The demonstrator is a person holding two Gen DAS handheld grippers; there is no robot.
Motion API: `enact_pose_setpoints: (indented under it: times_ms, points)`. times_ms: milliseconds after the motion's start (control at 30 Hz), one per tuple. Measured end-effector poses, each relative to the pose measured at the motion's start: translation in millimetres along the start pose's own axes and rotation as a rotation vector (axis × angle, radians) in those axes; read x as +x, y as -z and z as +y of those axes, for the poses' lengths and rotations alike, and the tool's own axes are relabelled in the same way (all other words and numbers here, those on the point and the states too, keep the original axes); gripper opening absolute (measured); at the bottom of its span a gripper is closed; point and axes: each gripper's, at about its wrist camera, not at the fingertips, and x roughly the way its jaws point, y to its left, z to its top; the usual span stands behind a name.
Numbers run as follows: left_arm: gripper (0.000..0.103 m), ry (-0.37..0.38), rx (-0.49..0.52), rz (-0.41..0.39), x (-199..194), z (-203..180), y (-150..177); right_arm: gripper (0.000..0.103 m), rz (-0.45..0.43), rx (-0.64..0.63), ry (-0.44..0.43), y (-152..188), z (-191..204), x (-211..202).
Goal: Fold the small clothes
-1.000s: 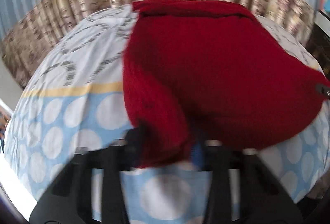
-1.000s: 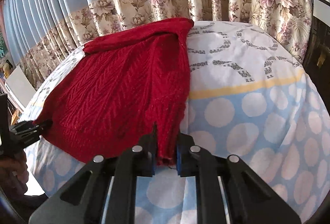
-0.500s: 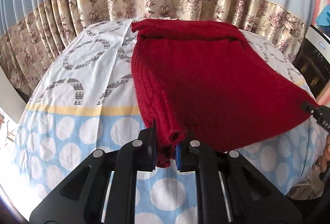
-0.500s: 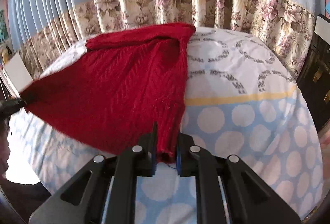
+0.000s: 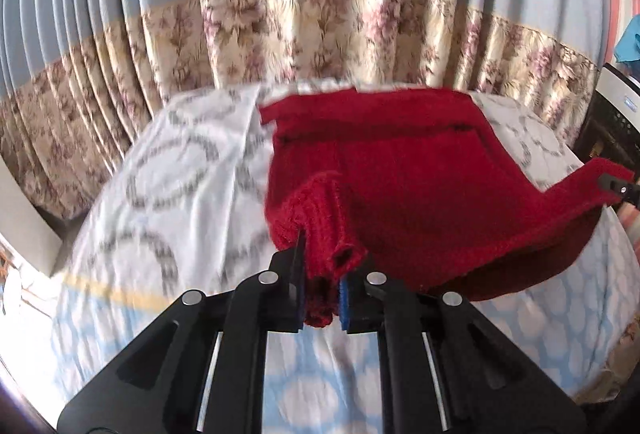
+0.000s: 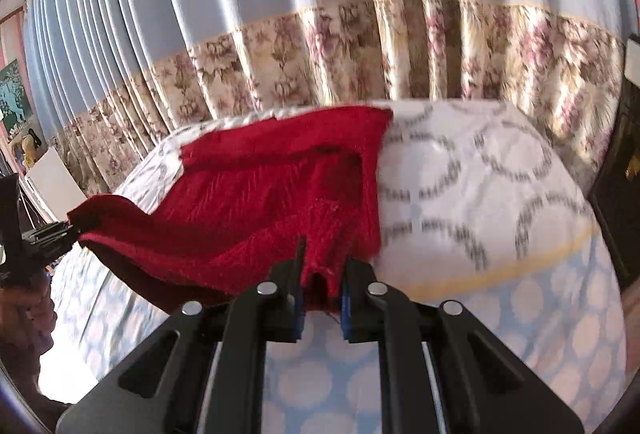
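Over the polka-dot bedsheet (image 5: 132, 334) the red knit sweater (image 5: 400, 194) hung by its near hem — the left gripper (image 5: 322, 294) clamped tight on one corner, the right gripper (image 6: 322, 294) pinching the other. Its far end, the collar side, lay on the sheet close to the floral curtain (image 6: 360, 54), so the garment's length ran straight away from both grippers, sagging between them. Neither hand looked nearer; they stood level, one at each corner. Any fold from there, by the look of it, would carry the hem forward towards the curtain — both corners together, or the edge would skew.
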Motion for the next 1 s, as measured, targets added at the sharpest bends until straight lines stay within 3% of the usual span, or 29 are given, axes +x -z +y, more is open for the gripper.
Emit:
enact_pose_setpoints:
  times_ms: [367,500,600,800,967,1000]
  points:
    - [0.010,-0.111,0.051,-0.077,85.0,12.7,-115.4,0.012,-0.025,0.026,-0.016,-105.4,-10.8,82.5]
    - [0.010,-0.111,0.046,-0.039,130.2,16.3,-152.4,0.012,-0.022,0.049,0.011,-143.1,-20.5,124.8]
    - [0.011,-0.164,0.098,-0.018,170.4,6.4,-177.7,0.012,-0.004,0.026,0.076,-168.2,-25.3,162.0]
    - [0.012,-0.226,0.124,0.054,241.9,-1.7,-201.1,0.013,0.093,0.024,0.148,-196.7,-37.3,240.7]
    - [0.030,-0.272,0.101,0.114,292.3,4.0,-217.5,0.014,0.173,0.069,0.176,-209.8,-53.6,294.7]
    - [0.047,-0.282,0.105,0.132,302.2,4.3,-219.7,0.019,0.186,0.072,0.192,-211.8,-55.7,304.1]
